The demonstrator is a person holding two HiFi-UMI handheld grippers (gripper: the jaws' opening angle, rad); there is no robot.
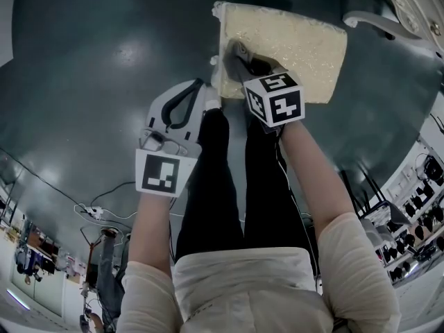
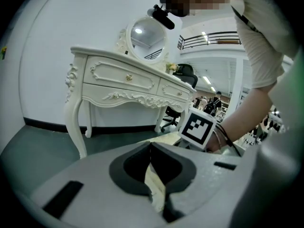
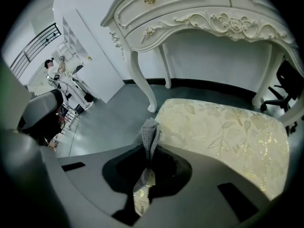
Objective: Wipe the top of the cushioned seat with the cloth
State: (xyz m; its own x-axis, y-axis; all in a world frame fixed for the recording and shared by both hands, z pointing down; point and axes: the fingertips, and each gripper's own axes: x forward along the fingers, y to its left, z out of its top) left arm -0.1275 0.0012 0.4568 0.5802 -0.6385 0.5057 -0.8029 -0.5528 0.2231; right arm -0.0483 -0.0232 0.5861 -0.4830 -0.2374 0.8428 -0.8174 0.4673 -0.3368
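Note:
The cushioned seat (image 1: pixel 298 44) is cream with a gold leaf pattern and stands on the dark floor just ahead of my legs. The right gripper (image 1: pixel 236 55) is at the seat's near left corner, shut on a grey cloth (image 1: pixel 243 53). In the right gripper view the cloth (image 3: pixel 149 133) sticks up from between the jaws of the right gripper (image 3: pixel 147 152) and lies against the seat (image 3: pixel 223 132) at its left edge. My left gripper (image 1: pixel 202 83) hangs beside the seat's left side, shut with nothing in it. In its own view the left gripper (image 2: pixel 151 148) shows a strip of the seat (image 2: pixel 166 139) beyond it.
A white carved dressing table (image 3: pixel 199 8) with a round mirror (image 2: pixel 147 37) stands behind the seat. An office chair (image 3: pixel 289 87) sits under its right side. Cables (image 1: pixel 97 210) lie on the floor to my left. Shelves with small items (image 1: pixel 416 214) are at the right.

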